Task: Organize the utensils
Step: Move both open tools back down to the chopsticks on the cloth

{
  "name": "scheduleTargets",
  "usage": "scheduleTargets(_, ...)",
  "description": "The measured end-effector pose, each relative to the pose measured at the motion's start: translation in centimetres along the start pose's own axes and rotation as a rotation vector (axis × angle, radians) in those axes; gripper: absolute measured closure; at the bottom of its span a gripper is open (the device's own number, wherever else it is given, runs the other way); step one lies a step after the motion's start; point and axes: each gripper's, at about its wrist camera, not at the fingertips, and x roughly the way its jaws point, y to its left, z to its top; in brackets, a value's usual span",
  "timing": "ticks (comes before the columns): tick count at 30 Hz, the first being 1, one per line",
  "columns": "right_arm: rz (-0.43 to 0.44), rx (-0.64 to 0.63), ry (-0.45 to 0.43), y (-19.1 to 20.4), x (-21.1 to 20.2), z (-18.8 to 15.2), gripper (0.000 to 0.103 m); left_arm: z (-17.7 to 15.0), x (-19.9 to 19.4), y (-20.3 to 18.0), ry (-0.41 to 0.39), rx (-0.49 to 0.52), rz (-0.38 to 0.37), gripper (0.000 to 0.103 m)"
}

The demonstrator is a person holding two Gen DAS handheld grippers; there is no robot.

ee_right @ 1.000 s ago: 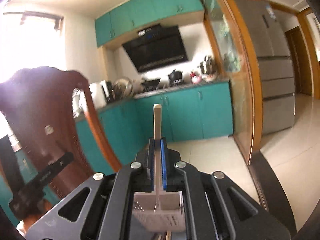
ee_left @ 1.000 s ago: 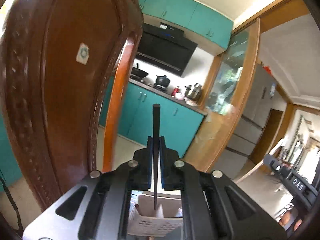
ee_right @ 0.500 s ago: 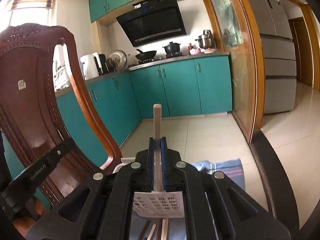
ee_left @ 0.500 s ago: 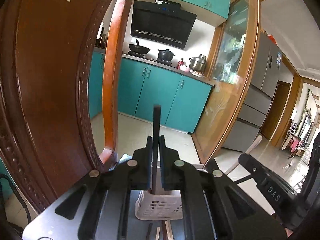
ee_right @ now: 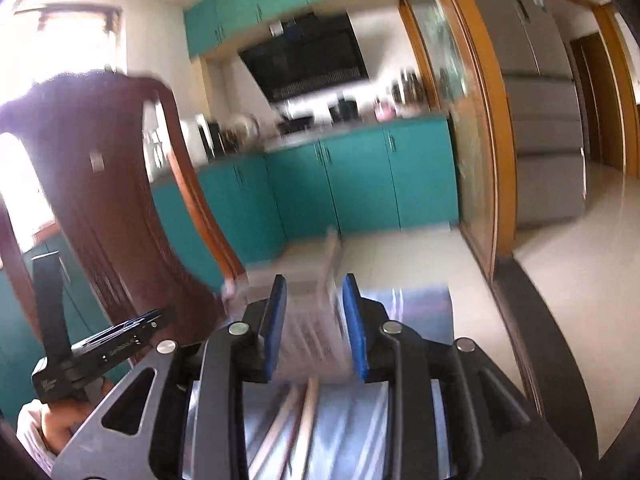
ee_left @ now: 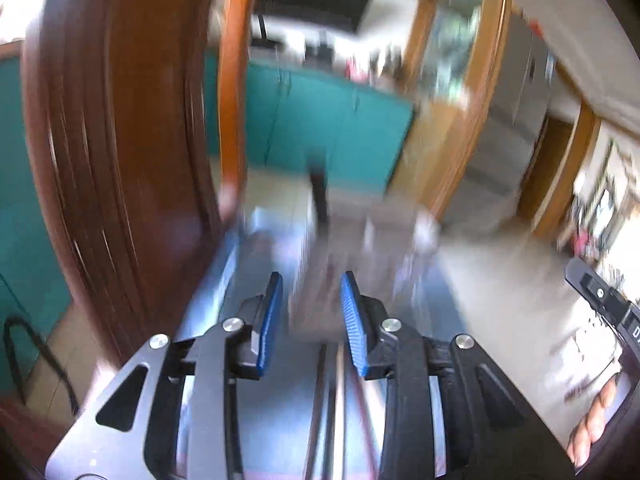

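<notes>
Left wrist view first, since most of it is smeared by motion. Taking the white utensil basket as the landmark: far to its left stands the dark wooden chair back, and sticking up out of the basket's left part is a dark chopstick, upright, no longer between any pads. Just in front of the basket the left gripper has its jaws spread apart with nothing between the blue pads; half a second ago those jaws were pinched on that dark stick. Below the basket, more sticks lie on the bluish cloth; their number is lost to blur.

Right wrist view shows the same basket directly ahead, with the chair back well to its left and the teal cabinets behind it. A pale chopstick leans up from the basket's right part, blurred. The right gripper is likewise parted and empty, where a moment earlier it clamped that pale stick. Near the basket's front edge, several sticks rest on the cloth.

Both sticks appear to have been dropped into the basket together, so this pair looks delivered. Judging by what lies on the cloth, more remain to fetch.
</notes>
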Motion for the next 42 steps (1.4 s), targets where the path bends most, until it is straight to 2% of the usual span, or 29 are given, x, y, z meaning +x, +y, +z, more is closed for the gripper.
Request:
scheduleTargets(3, -0.013, 0.024, 0.315, -0.6, 6.0, -4.7, 0.074, -3.6, 3.0, 0.4, 0.167, 0.007, 0.003, 0.072)
scheduleTargets(4, 0.007, 0.041, 0.386, -0.7, 7.4, -5.9, 0.074, -4.5, 3.8, 0.4, 0.213, 0.014, 0.005, 0.072)
scheduleTargets(6, 0.05, 0.072, 0.484, -0.4, 9.6, -7.9, 0.074, -6.2, 4.6, -0.1, 0.268, 0.052, 0.002, 0.072)
scheduleTargets(8, 0.055, 0.071, 0.552, 0.2, 11.4, -9.2, 0.074, -7.8, 4.8, -0.4, 0.304, 0.09, 0.01, 0.071)
scheduleTargets(12, 0.032, 0.042, 0.614, 1.2, 13.1, -10.4, 0.074, -10.2, 5.4, -0.5, 0.36, 0.115, -0.007, 0.068)
scheduleTargets(16, -0.022, 0.004, 0.614, 1.7, 13.4, -10.9, 0.075, -11.1, 5.7, -0.2, 0.379, 0.115, -0.003, 0.068)
scheduleTargets(19, -0.061, 0.016, 0.608, 0.6, 13.2, -11.1, 0.075, -11.6, 6.1, -0.2, 0.388, 0.111, 0.005, 0.067)
scheduleTargets(27, -0.042, -0.023, 0.599, 1.3, 12.9, -10.6, 0.075, -11.5, 6.5, -0.2, 0.388, 0.117, 0.006, 0.064)
scheduleTargets(35, -0.071, -0.053, 0.615, 1.7, 13.6, -10.8, 0.075, -11.5, 6.3, -0.2, 0.386, 0.126, 0.016, 0.064)
scheduleTargets(42, -0.174, -0.154, 0.595, 3.4, 14.9, -10.5, 0.074, -11.6, 6.2, -0.3, 0.385, 0.131, 0.028, 0.064)
